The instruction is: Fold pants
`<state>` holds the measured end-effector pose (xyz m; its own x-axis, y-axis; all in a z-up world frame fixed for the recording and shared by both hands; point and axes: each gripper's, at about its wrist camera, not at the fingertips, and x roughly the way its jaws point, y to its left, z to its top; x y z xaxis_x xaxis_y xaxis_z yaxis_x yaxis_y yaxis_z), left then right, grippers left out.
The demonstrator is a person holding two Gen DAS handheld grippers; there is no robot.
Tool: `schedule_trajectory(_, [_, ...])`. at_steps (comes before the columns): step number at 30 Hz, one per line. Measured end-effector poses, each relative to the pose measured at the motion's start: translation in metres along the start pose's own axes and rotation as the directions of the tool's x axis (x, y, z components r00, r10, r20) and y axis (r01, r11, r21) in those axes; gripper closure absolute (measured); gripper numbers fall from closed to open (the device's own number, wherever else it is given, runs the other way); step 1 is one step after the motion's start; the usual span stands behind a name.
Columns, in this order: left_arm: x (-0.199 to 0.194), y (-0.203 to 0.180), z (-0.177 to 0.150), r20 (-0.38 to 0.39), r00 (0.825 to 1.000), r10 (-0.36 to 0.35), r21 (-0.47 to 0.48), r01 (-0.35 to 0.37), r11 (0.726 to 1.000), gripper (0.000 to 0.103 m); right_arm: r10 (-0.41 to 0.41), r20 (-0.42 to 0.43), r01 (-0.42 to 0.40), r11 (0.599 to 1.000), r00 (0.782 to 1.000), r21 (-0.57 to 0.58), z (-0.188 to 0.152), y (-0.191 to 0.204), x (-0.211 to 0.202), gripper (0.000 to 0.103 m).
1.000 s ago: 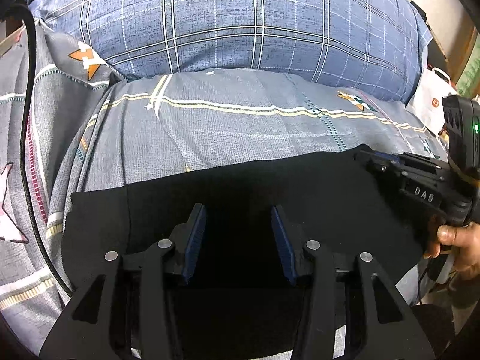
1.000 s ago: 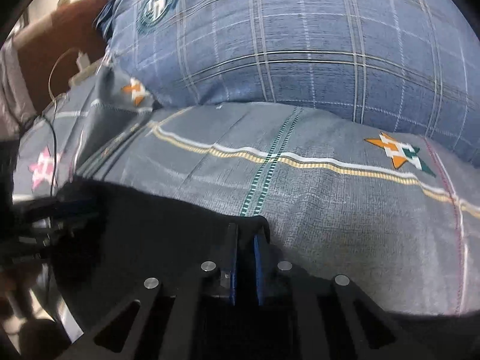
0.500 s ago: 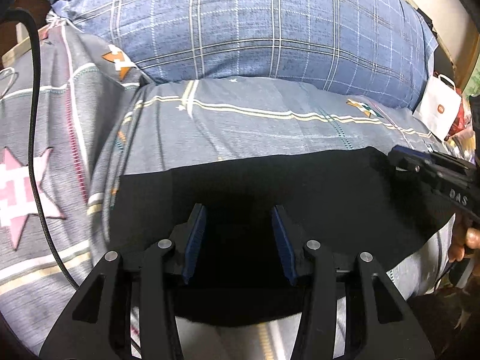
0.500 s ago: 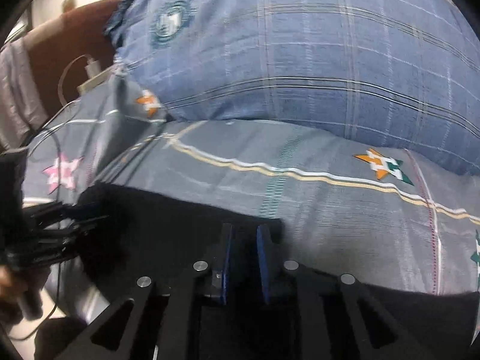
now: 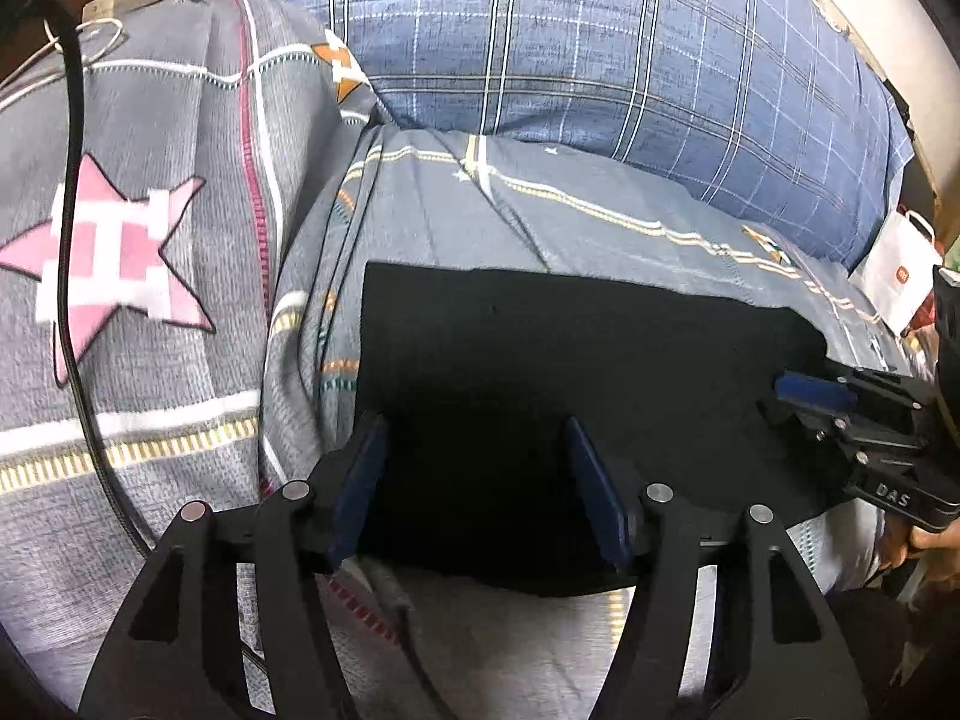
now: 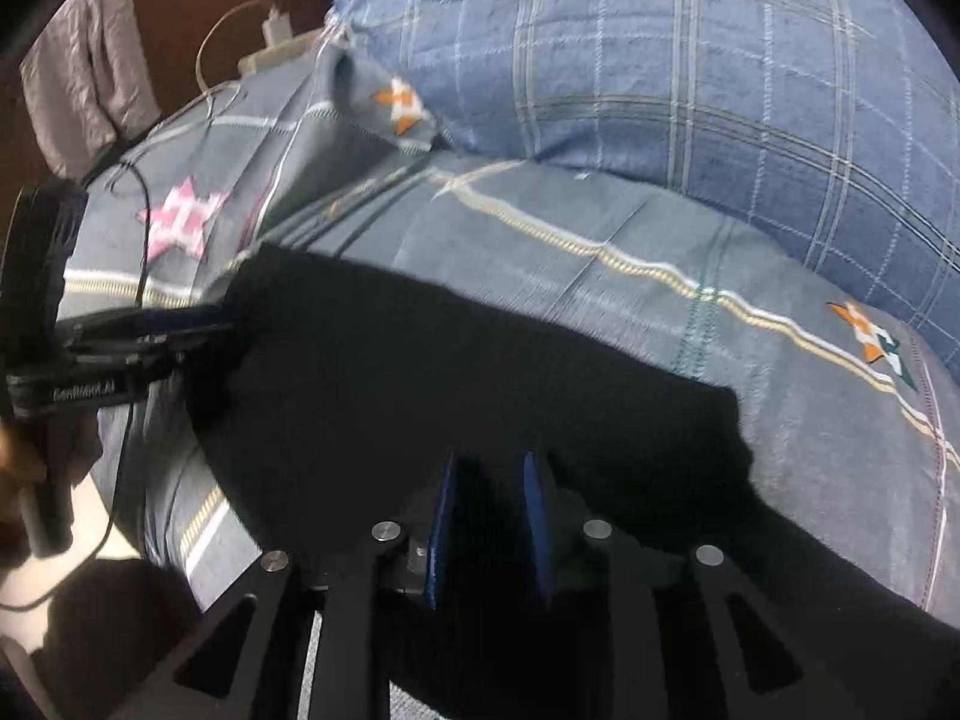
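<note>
The black pants lie folded flat on the grey patterned bedspread, also seen in the right wrist view. My left gripper is open and empty, its blue pads just above the near left part of the fabric. My right gripper has its jaws parted with a narrow gap, over the pants' right part; nothing shows between the pads. It also shows in the left wrist view at the pants' right edge. The left gripper shows in the right wrist view at the pants' left corner.
A large blue plaid pillow lies behind the pants. A black cable runs down the left of the bedspread. A white paper bag stands at the right. A charger and white cord sit at the bed's far left.
My right gripper has opened and let go of the pants' edge, then drawn back. My left gripper, open throughout, has pulled back toward the near left. The pants now lie flat.
</note>
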<state>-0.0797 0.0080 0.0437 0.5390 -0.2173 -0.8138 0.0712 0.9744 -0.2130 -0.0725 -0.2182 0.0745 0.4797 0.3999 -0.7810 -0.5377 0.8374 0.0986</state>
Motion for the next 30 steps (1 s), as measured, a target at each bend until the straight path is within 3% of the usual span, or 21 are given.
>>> schedule_trajectory(3, [0.008, 0.001, -0.007, -0.011, 0.999, 0.041, 0.011, -0.041, 0.999, 0.028, 0.014, -0.019, -0.015, 0.999, 1.000, -0.048, -0.006, 0.006, 0.000, 0.070])
schedule_trajectory(8, [0.003, 0.000, -0.007, -0.011, 0.999, 0.043, 0.001, -0.043, 0.999, 0.028, 0.046, -0.035, -0.048, 0.996, 0.998, -0.072, -0.020, 0.007, -0.008, 0.066])
schedule_trajectory(14, [-0.022, -0.001, -0.005, 0.029, 0.999, 0.029, -0.016, -0.029, 0.999, 0.028, 0.115, 0.013, -0.114, 0.992, 0.993, -0.057, -0.029, 0.010, -0.032, 0.067])
schedule_trajectory(20, [-0.030, -0.003, 0.002, 0.026, 0.999, 0.019, -0.036, -0.018, 0.999, 0.028, 0.152, -0.001, -0.149, 0.965, 0.988, -0.214, -0.026, 0.047, -0.034, 0.067])
schedule_trajectory(26, [-0.021, -0.009, 0.011, 0.001, 1.000, 0.023, -0.032, -0.023, 0.999, 0.028, 0.107, -0.074, -0.127, 0.907, 0.992, -0.402, -0.023, 0.083, -0.010, 0.067])
schedule_trajectory(28, [-0.017, -0.009, 0.011, -0.005, 1.000, 0.027, -0.033, -0.027, 0.999, 0.028, 0.083, -0.063, -0.103, 0.892, 0.995, -0.441, -0.022, 0.087, -0.003, 0.067])
schedule_trajectory(30, [-0.015, -0.010, 0.011, -0.009, 1.000, 0.029, -0.033, -0.029, 0.999, 0.028, 0.080, -0.059, -0.098, 0.899, 0.995, -0.428, -0.018, 0.086, 0.001, 0.080])
